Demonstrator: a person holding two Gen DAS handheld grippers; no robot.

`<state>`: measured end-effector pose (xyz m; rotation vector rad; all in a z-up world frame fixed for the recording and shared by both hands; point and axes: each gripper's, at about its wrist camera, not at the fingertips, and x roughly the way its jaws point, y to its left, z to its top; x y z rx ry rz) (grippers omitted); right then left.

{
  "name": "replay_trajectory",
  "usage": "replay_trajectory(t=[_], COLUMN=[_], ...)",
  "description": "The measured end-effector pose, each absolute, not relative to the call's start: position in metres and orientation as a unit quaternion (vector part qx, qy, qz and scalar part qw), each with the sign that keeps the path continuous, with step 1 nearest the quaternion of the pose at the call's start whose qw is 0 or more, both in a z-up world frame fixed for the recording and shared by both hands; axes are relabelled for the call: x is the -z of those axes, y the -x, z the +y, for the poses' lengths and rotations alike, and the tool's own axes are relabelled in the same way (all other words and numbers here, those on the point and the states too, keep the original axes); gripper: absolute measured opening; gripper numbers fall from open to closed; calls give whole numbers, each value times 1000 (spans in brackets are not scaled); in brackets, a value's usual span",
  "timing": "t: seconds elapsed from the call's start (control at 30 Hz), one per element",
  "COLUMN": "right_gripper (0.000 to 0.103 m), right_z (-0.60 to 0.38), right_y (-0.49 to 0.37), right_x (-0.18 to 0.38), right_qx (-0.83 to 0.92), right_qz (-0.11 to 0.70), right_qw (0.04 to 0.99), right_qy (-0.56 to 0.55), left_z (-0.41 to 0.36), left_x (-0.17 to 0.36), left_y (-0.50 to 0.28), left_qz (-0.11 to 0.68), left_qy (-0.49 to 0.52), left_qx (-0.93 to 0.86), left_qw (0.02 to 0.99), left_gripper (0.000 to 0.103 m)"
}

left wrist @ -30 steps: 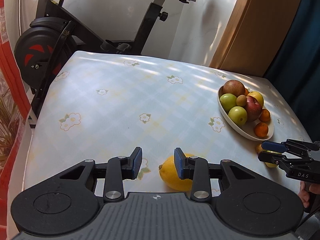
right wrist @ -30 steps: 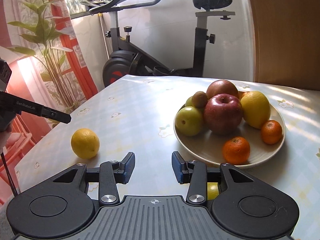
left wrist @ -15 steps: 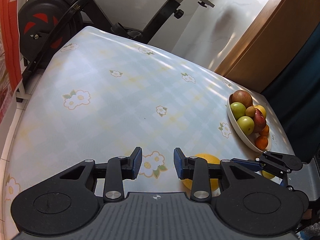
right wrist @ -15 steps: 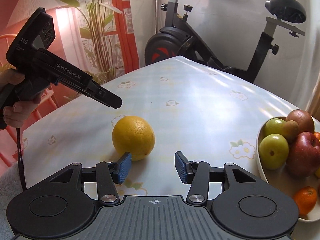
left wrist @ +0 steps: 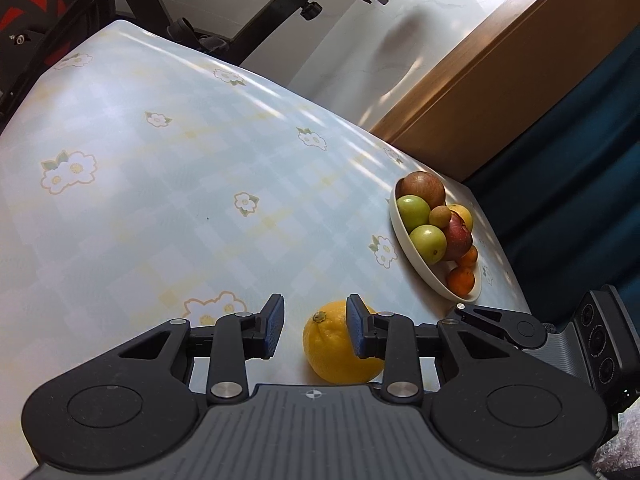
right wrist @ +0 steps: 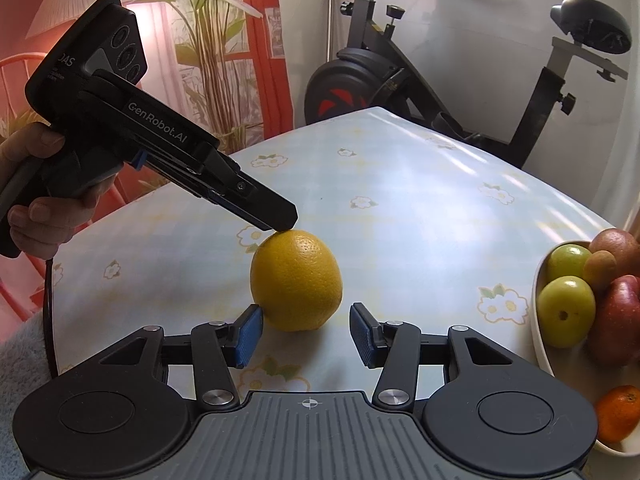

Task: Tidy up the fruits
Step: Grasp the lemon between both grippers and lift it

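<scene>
1. A yellow citrus fruit [right wrist: 296, 280] with pebbled skin lies on the flowered tablecloth [left wrist: 160, 208], left of the fruit plate [left wrist: 420, 268].
2. Open cloth stretches beyond it; the table's near edge is close.
3. Its stem end [left wrist: 319, 316] points up and slightly left, so the long axis looks roughly upright.
4. Left gripper [left wrist: 314, 330]: jaws spread, one tip seemingly touching the top.
5. Right gripper [right wrist: 306, 336]: jaws spread, gripping nothing.

A table [left wrist: 168, 184] with a pale blue cloth and white flower prints fills the room's middle. Behind it a black exercise bike [right wrist: 400, 76] stands by a white wall [right wrist: 500, 20]. Sunlight makes stripes on the cloth. A tall green plant [right wrist: 208, 40] stands by what may be a red window frame [right wrist: 264, 24].
</scene>
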<state>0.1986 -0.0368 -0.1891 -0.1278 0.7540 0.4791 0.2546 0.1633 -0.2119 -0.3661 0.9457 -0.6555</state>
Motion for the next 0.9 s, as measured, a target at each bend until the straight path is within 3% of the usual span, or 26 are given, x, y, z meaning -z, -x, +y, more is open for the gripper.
replay_trajectory(t=[0.9], right_gripper=[48], right_z=[-69], right_y=[-193], right_x=[206], right_qx=[-227], right_qz=[348], right_qw=[909], right_qy=[-28], left_z=[110], left_x=[207], left_y=[-249], left_qz=[430], left_qy=[141], left_qx=[338], left_qw=[825], left_gripper=[37])
